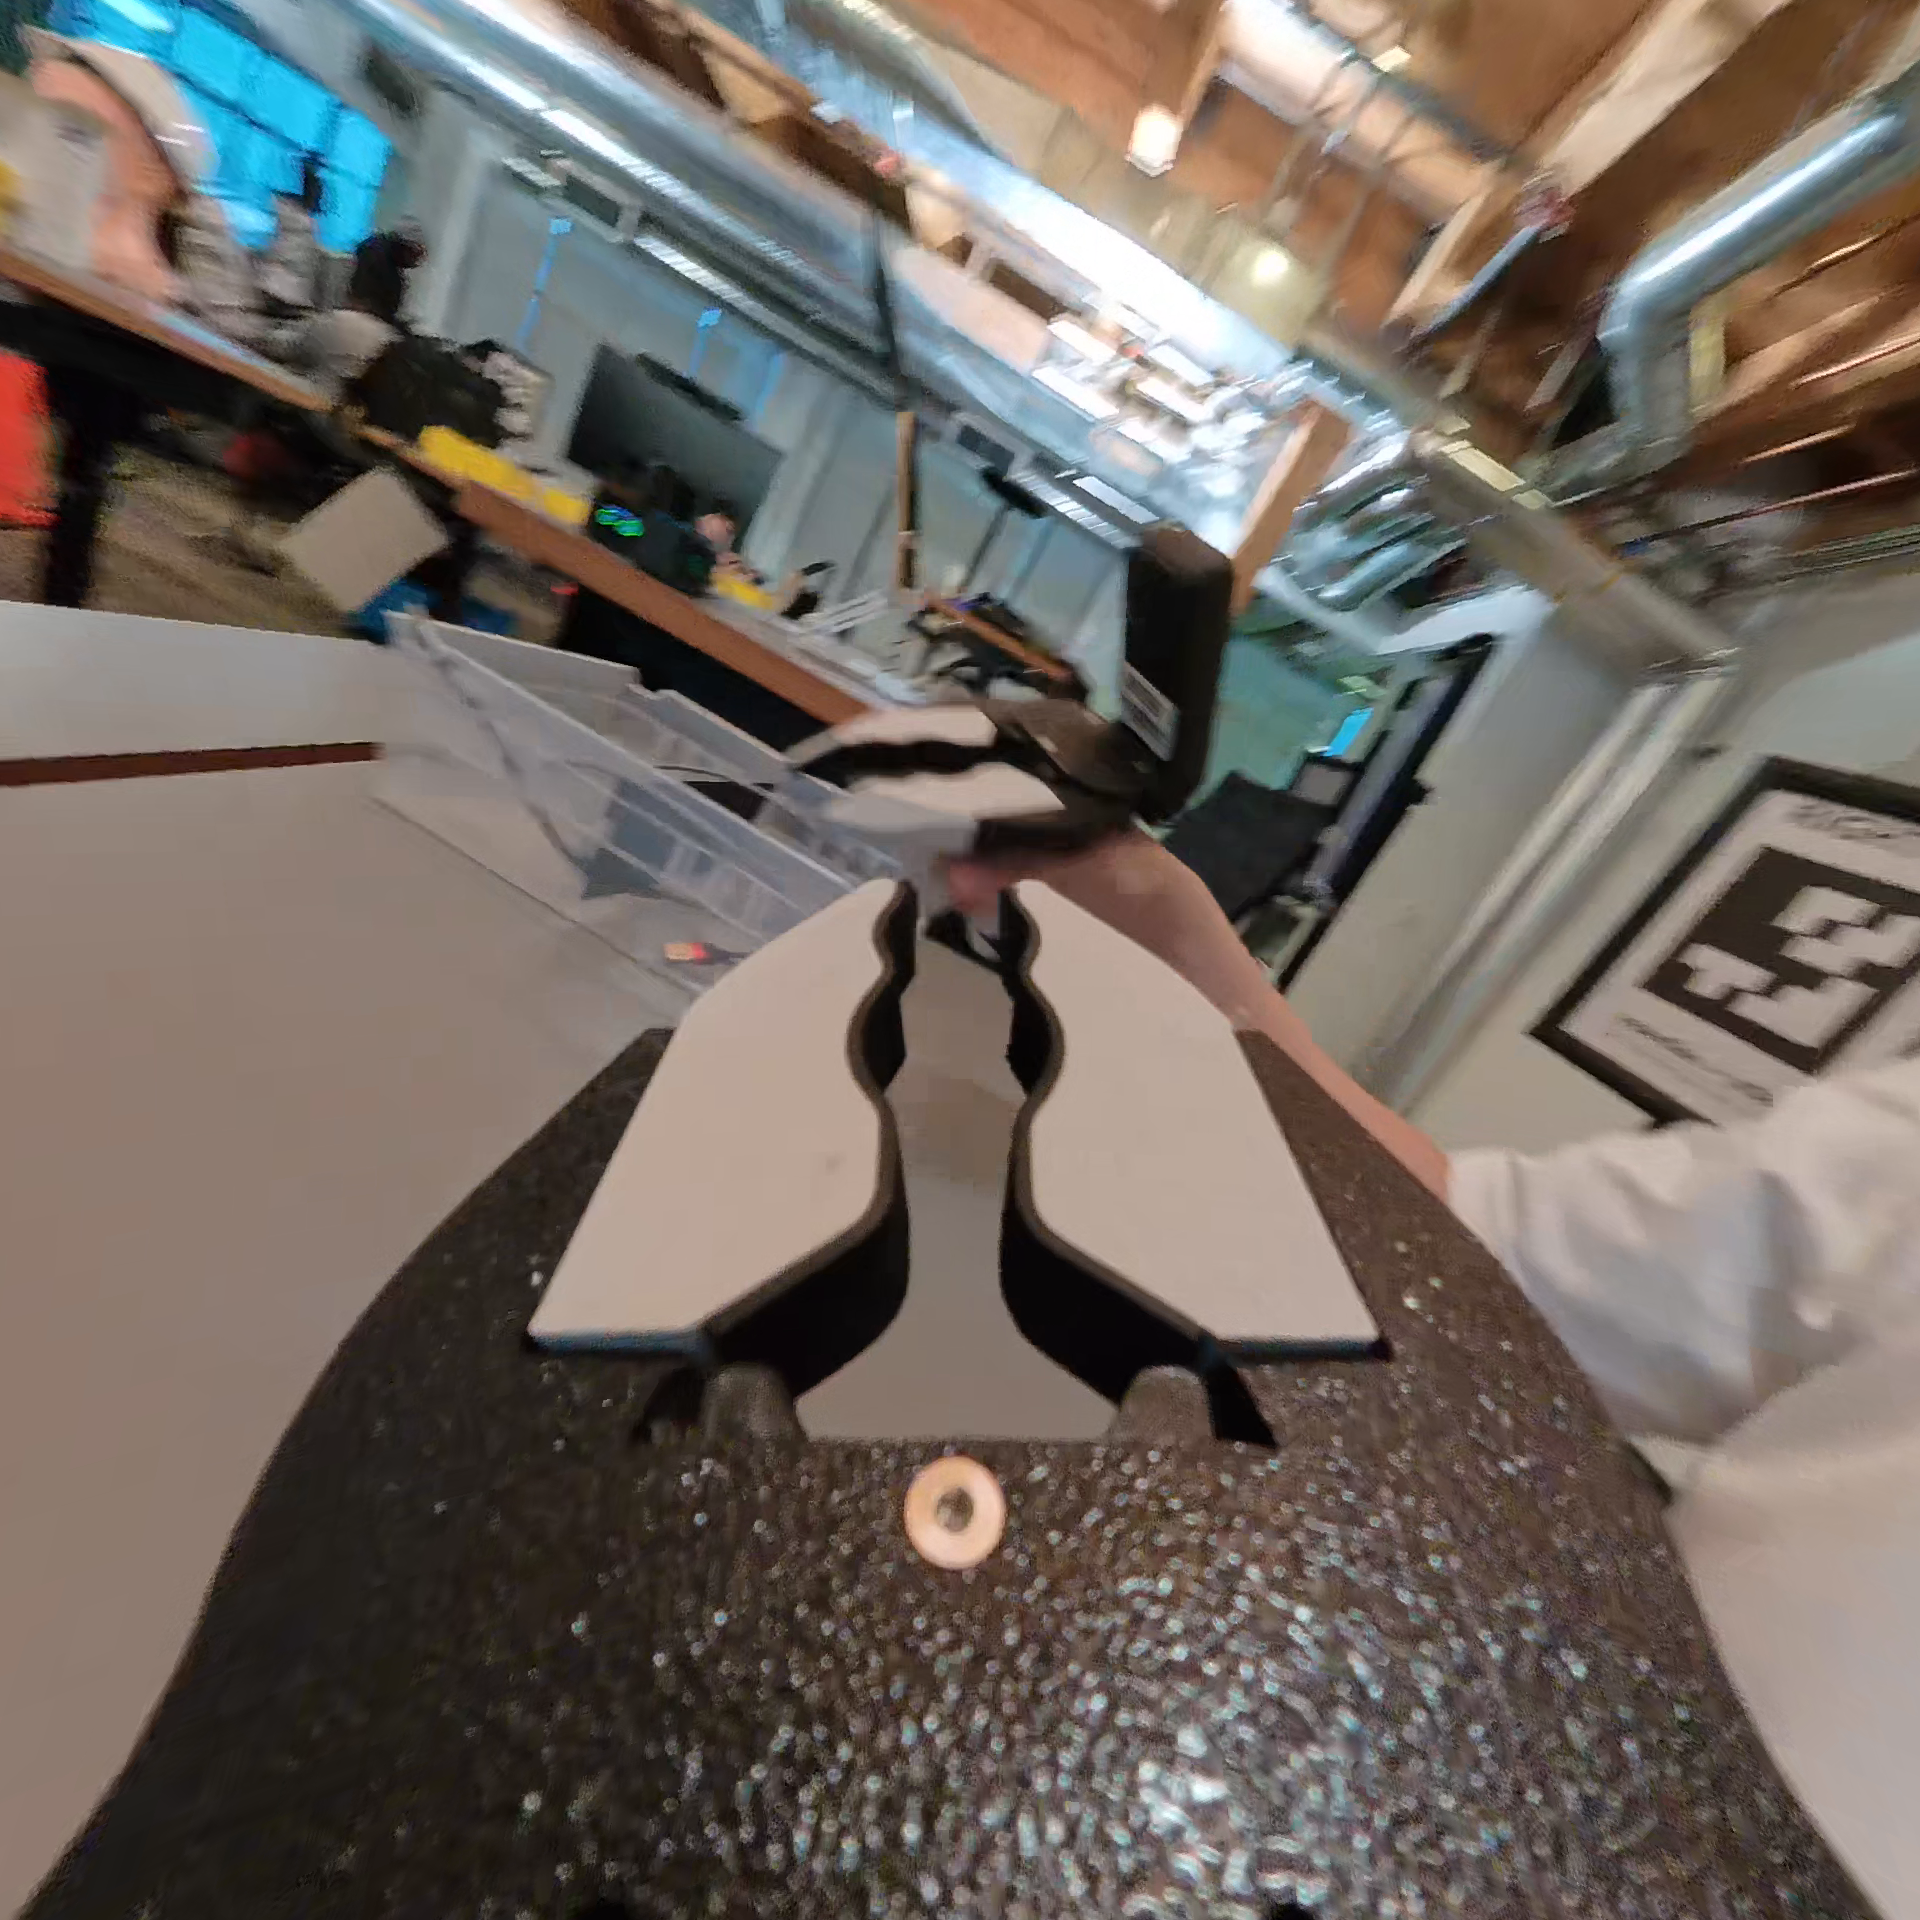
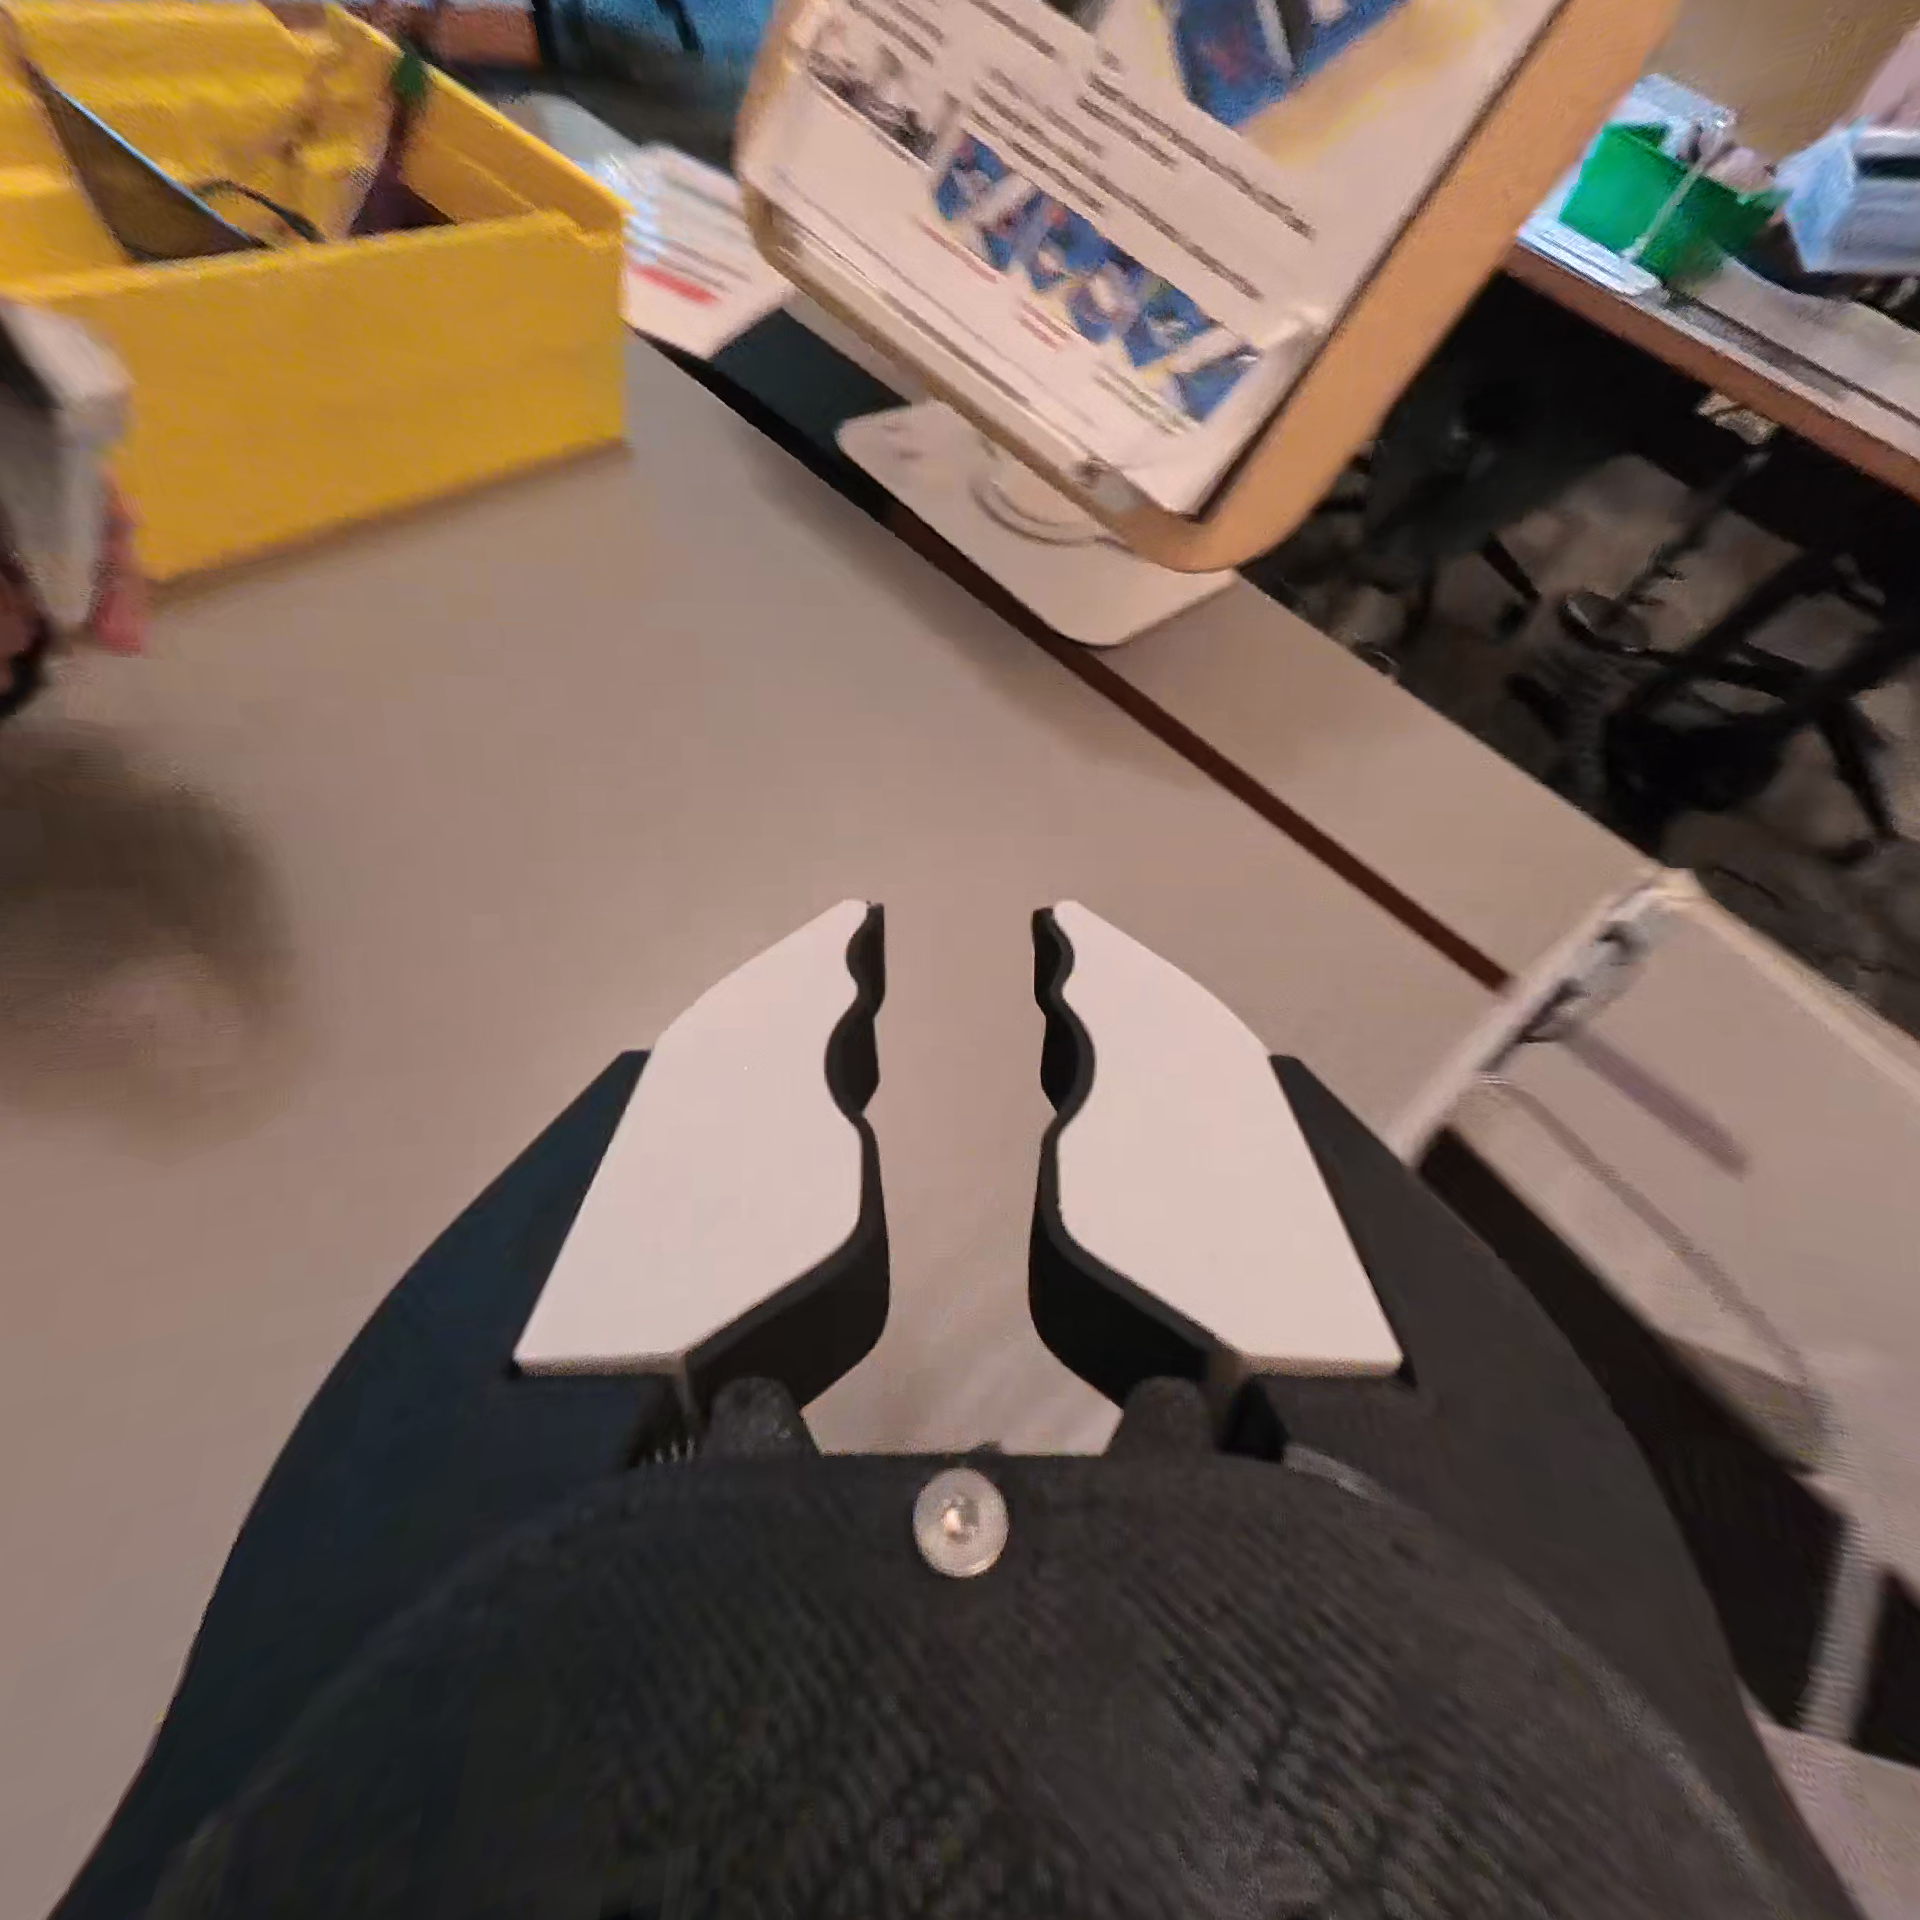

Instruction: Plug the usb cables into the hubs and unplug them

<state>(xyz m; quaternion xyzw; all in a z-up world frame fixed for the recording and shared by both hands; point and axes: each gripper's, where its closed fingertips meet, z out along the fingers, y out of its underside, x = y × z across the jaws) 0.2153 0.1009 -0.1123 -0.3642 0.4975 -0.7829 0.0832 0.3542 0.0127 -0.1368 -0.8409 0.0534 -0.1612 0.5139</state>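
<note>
Grippers, two of them, held above a grey counter (image 2: 540, 790), both with fingers released and nothing between them. Left gripper (image 1: 958, 914) tilts upward, so its view takes in ceiling ducts and a clear plastic tray (image 1: 644, 790) at ten o'clock. Just beyond its tips, at twelve o'clock, the right gripper (image 1: 935, 790) hangs in a bare hand (image 1: 1049, 873), blurred. Right gripper (image 2: 958, 920) points down at bare counter; a yellow bin (image 2: 343, 343) sits at eleven o'clock, a paper-covered stand (image 2: 1091, 312) at one o'clock. No usb cables or hubs show in either view, so the task's things lie out of sight. Both seem between steps, likely raised clear for a reach.
</note>
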